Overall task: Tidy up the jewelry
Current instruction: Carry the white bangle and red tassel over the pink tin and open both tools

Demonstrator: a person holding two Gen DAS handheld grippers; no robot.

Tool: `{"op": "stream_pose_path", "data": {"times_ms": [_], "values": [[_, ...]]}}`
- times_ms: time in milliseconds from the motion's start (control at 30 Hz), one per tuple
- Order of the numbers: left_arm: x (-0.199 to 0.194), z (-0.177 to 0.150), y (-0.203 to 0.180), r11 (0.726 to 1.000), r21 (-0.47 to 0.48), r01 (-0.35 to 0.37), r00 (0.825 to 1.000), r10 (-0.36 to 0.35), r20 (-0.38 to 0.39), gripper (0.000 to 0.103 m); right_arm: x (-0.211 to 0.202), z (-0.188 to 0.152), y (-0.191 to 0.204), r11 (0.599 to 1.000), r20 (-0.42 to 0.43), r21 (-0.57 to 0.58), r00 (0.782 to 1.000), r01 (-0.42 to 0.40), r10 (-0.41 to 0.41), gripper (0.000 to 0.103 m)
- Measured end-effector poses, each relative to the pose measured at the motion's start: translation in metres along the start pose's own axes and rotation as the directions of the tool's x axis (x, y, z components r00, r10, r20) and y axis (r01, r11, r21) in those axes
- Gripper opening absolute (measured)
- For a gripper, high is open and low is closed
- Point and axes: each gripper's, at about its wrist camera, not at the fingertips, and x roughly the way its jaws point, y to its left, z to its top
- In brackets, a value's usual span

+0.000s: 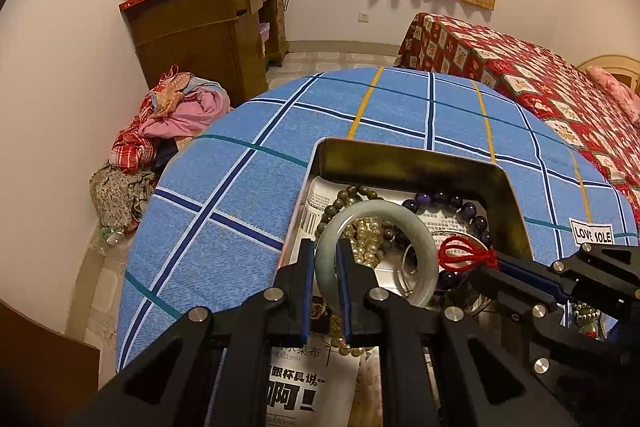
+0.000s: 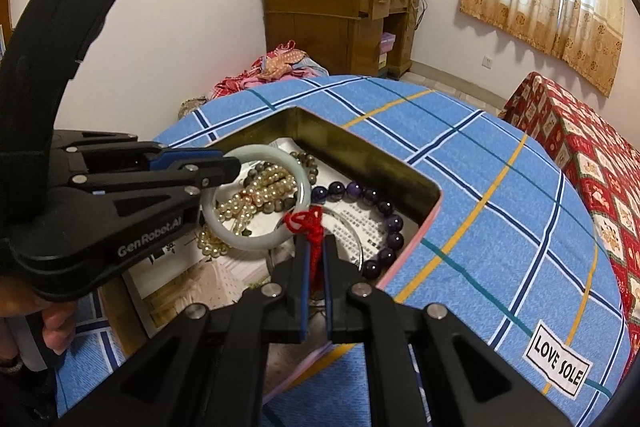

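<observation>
A smooth, glossy pale-green bangle point(image 1: 376, 251), seemingly jade, lies in a dull brass-toned metal tin point(image 1: 420, 163) lined with printed paper point(image 1: 448, 223). Beside it sit lustrous pearl beads point(image 2: 256, 195), polished purple beads point(image 2: 384, 223) and twisted red cord point(image 2: 308, 223). Woven checked cloth point(image 1: 248, 203) covers the table; both grippers are matt black plastic.
</observation>
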Motion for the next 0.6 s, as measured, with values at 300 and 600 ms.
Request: {"op": "stream_pose_path", "data": {"times_ms": [300, 600], "values": [[0.000, -0.001, -0.002, 1.000, 0.003, -0.001, 1.000, 0.001, -0.001, 0.011, 0.000, -0.003, 0.000, 1.000, -0.003, -0.003, 1.000, -0.001, 0.001, 0.008], [-0.019, 0.005, -0.003, 1.000, -0.011, -0.014, 0.998, 0.014, 0.058, 0.049, -0.009, -0.003, -0.001, 1.000, 0.015, 0.001, 1.000, -0.002, 0.002, 0.034]]}}
